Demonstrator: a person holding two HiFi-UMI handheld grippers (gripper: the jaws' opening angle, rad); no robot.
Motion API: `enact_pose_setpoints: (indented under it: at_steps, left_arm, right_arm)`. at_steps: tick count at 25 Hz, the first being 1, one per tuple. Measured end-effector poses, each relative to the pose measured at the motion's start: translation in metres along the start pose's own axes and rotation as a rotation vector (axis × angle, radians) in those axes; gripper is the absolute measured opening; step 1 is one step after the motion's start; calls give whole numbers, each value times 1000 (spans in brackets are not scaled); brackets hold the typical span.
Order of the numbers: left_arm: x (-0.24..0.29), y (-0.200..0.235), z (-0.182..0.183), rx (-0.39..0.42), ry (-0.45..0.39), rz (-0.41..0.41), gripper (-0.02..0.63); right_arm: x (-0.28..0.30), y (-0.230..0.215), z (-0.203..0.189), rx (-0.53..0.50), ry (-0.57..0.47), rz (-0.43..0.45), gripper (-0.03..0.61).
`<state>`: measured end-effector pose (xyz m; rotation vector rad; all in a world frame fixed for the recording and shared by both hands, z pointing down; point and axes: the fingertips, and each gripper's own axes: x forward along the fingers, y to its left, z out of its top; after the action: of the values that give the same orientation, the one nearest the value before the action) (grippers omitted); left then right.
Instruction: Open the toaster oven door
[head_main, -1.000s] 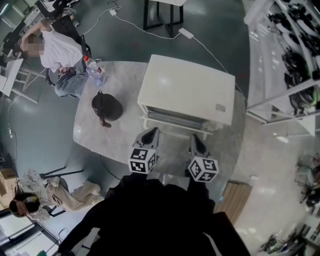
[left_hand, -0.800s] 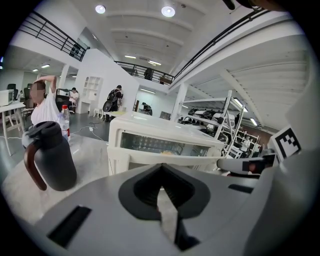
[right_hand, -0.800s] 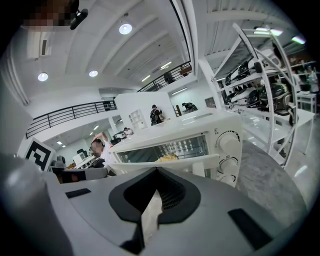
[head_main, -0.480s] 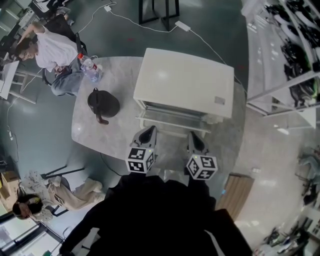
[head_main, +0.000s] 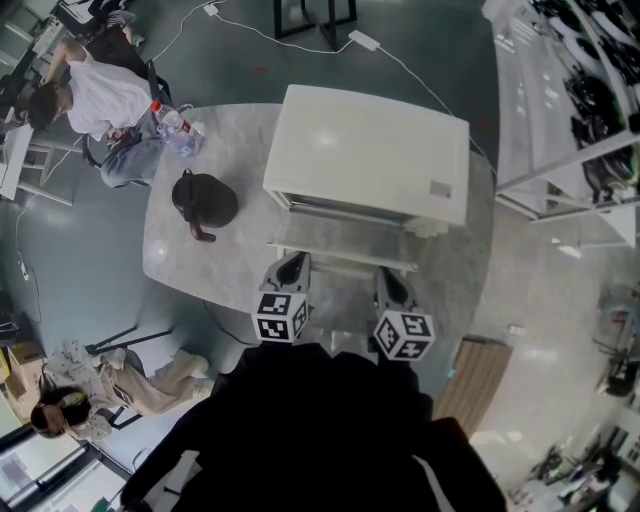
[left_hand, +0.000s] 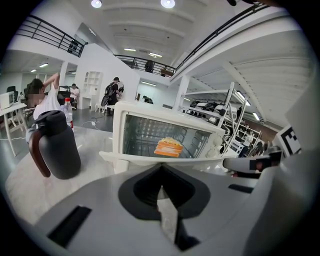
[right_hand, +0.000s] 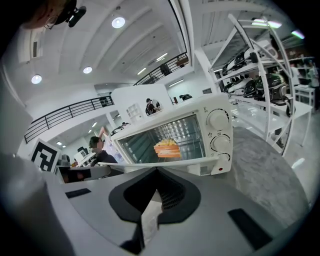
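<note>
The white toaster oven (head_main: 368, 152) stands on the marble table (head_main: 190, 255). Its glass door (head_main: 343, 242) lies folded down and flat towards me. An orange sandwich (left_hand: 168, 147) rests on the rack inside; the right gripper view shows that sandwich (right_hand: 167, 148) too, beside the control knobs (right_hand: 218, 120). My left gripper (head_main: 296, 263) and right gripper (head_main: 388, 281) sit side by side at the door's front edge. Both have their jaws together, and I see nothing between them. The door's edge (left_hand: 165, 159) runs just beyond the left tips. From the right gripper the same door edge (right_hand: 160, 162) shows.
A black jug (head_main: 204, 200) stands on the table left of the oven, with a water bottle (head_main: 172, 131) behind it. A person (head_main: 100, 95) sits at the table's far left corner. Metal shelving (head_main: 560, 110) fills the right side. Another person (head_main: 120, 385) is low at the left.
The oven door has swung from partly open down to flat. Both grippers have stayed at its front edge, barely shifting in view.
</note>
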<state>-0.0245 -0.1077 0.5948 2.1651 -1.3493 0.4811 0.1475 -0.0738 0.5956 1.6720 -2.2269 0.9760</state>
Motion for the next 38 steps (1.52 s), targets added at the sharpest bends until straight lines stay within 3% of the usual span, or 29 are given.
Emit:
enact_pose_setpoints:
  at_steps: [38]
  left_arm:
    - [-17, 4, -48, -38, 100, 11, 3]
  right_arm:
    - [-11, -3, -49, 34, 125, -9, 3]
